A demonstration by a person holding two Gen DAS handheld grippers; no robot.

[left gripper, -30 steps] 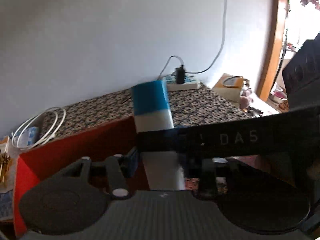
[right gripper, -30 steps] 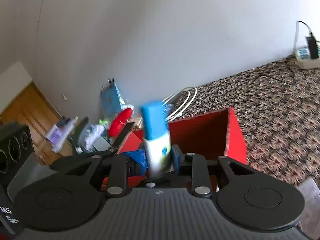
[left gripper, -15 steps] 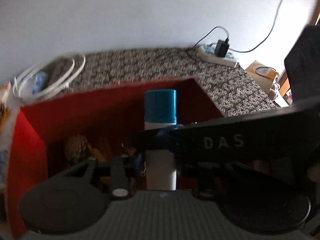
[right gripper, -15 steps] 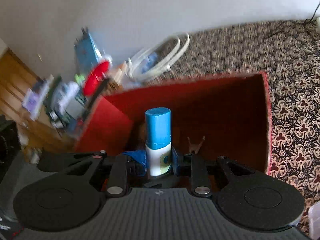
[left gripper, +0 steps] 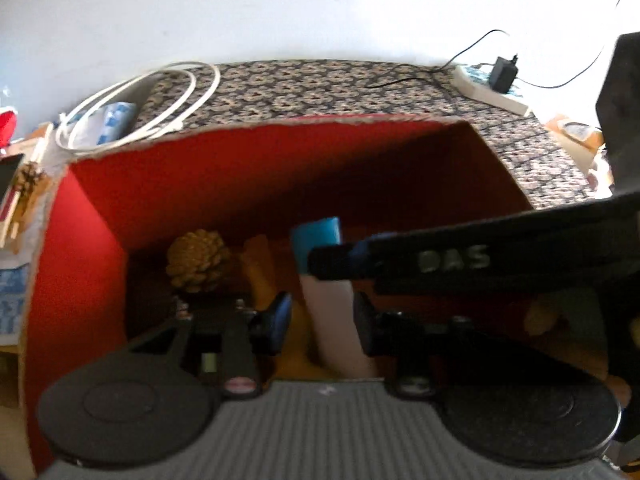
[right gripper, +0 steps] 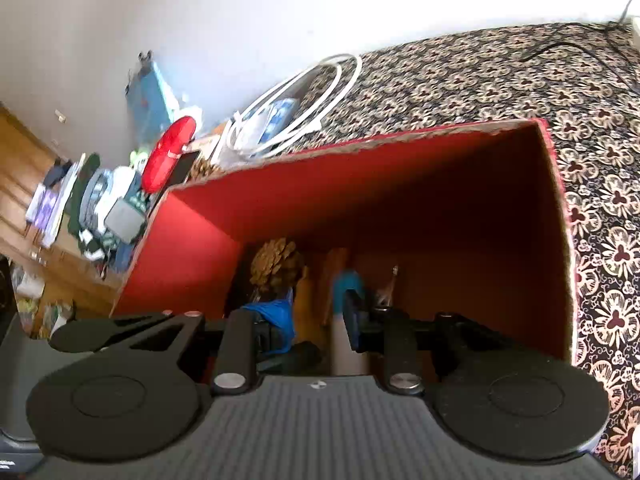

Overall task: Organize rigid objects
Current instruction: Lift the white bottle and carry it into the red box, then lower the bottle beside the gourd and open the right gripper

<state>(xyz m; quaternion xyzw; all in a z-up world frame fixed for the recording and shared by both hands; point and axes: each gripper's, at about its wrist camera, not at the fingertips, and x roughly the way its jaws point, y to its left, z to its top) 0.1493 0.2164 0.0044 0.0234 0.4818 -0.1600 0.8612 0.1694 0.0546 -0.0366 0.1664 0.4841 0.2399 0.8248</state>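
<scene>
Bottle (left gripper: 326,292): white body, blue cap; inside the red box (left gripper: 248,176), low between the fingers of both grippers.
Bottle axis: long axis runs away from both cameras, cap end farthest, leaning slightly left in the left view.
Bottle visibility: base cut off behind the gripper bodies; in the right view (right gripper: 345,312) it is blurred, dark and mostly covered by one finger.
Left gripper (left gripper: 322,322): jaws parted wider than the bottle, a gap on the left side; contact on the right side cannot be told.
Right gripper (right gripper: 318,326): jaws spread, the right finger (right gripper: 354,320) against or just beside the bottle, the left one apart.
Strap (left gripper: 480,260): black, lettered, crosses the bottle's neck in the left view.
Box contents: pine cone (left gripper: 198,262) left of the bottle; other items dark and unclear.
Surroundings: box stands on a patterned cloth (right gripper: 500,80); white cable coil (right gripper: 296,108) behind the box.
</scene>
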